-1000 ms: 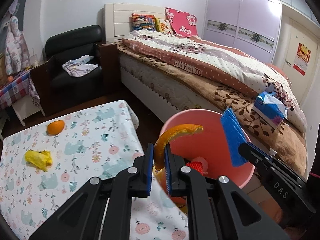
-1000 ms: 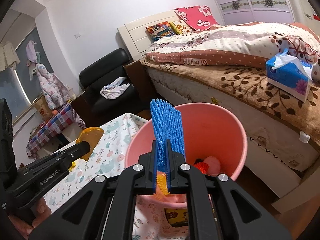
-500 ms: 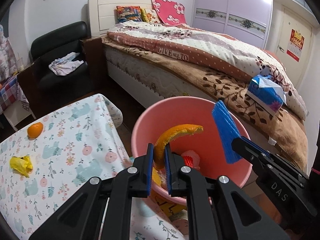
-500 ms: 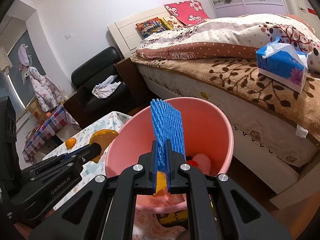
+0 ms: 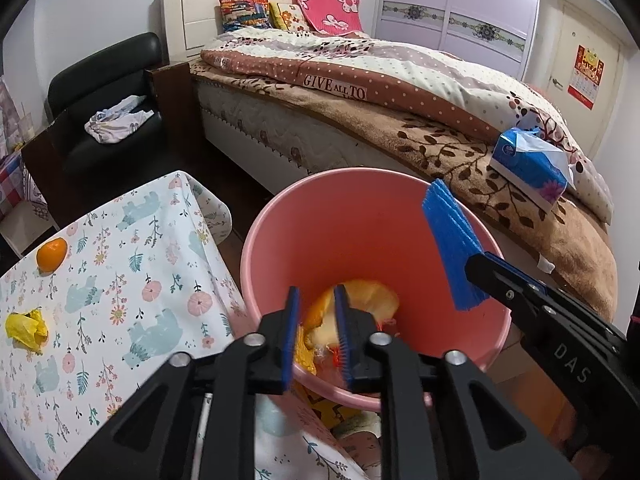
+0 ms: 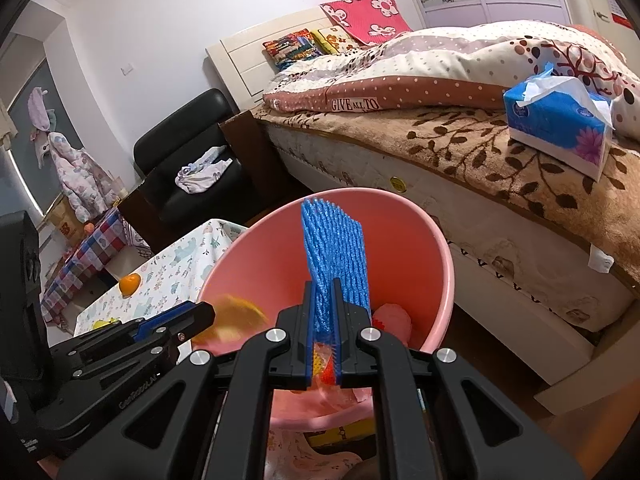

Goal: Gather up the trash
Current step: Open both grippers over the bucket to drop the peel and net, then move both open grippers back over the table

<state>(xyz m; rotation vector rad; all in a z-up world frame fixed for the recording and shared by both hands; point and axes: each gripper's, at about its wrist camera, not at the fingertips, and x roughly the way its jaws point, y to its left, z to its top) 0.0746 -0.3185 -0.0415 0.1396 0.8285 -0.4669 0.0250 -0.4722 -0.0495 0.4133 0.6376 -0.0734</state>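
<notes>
Bedside pink bin point(image 5: 280, 216): peel point(image 5: 360, 300) beyond opening left tongs point(image 5: 316, 336)

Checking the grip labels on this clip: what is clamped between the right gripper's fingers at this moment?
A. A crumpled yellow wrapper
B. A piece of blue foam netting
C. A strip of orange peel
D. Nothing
B: in the right wrist view the right gripper is closed on the blue foam netting, which stands up from its fingers over the pink bucket.
</notes>
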